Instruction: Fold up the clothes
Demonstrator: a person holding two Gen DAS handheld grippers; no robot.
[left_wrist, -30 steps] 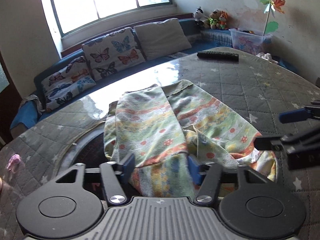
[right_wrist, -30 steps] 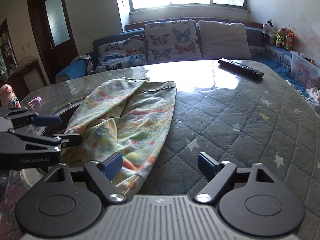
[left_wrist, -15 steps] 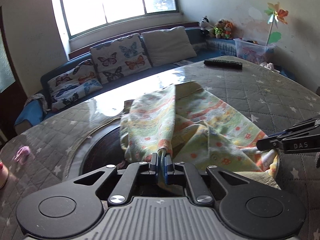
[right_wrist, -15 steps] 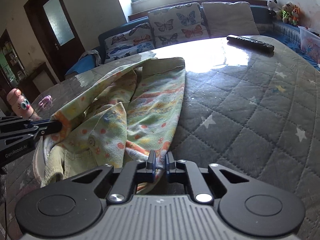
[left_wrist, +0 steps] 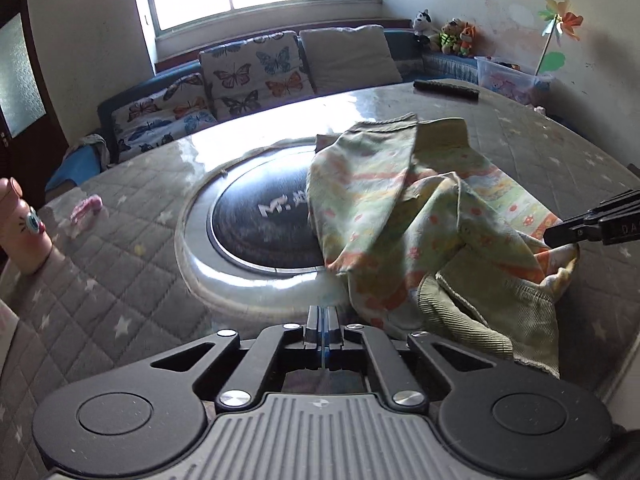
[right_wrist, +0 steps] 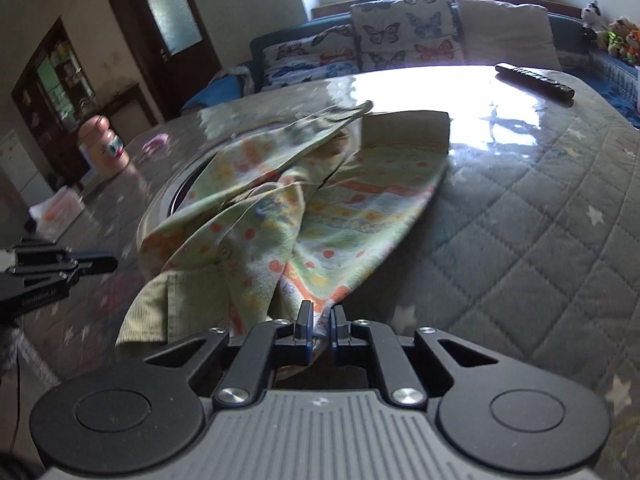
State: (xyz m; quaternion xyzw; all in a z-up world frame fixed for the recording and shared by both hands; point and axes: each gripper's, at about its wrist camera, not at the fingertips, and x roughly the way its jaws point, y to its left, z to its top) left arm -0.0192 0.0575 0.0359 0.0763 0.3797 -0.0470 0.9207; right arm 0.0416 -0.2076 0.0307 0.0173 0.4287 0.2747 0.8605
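A pair of small green patterned trousers (left_wrist: 404, 208) lies bunched on the quilted grey table, partly over the dark round hob; it also shows in the right wrist view (right_wrist: 320, 216). My right gripper (right_wrist: 320, 330) is shut on the trousers' near edge and holds it lifted; its fingertips show in the left wrist view (left_wrist: 560, 234). My left gripper (left_wrist: 323, 326) is shut, and no cloth shows between its jaws; the trousers lie just to its right. It appears at the left of the right wrist view (right_wrist: 100, 264).
A round dark hob (left_wrist: 264, 224) sits in the table's middle. A remote (left_wrist: 446, 89) lies at the far edge. A pink bottle (left_wrist: 18, 232) and a small pink thing (left_wrist: 86, 206) stand at the left. A sofa with butterfly cushions (left_wrist: 256, 74) runs behind.
Both grippers closed, from open a second ago. The trousers were pulled up and to the right, uncovering the hob. The left gripper, shut on cloth half a second ago, now shows none.
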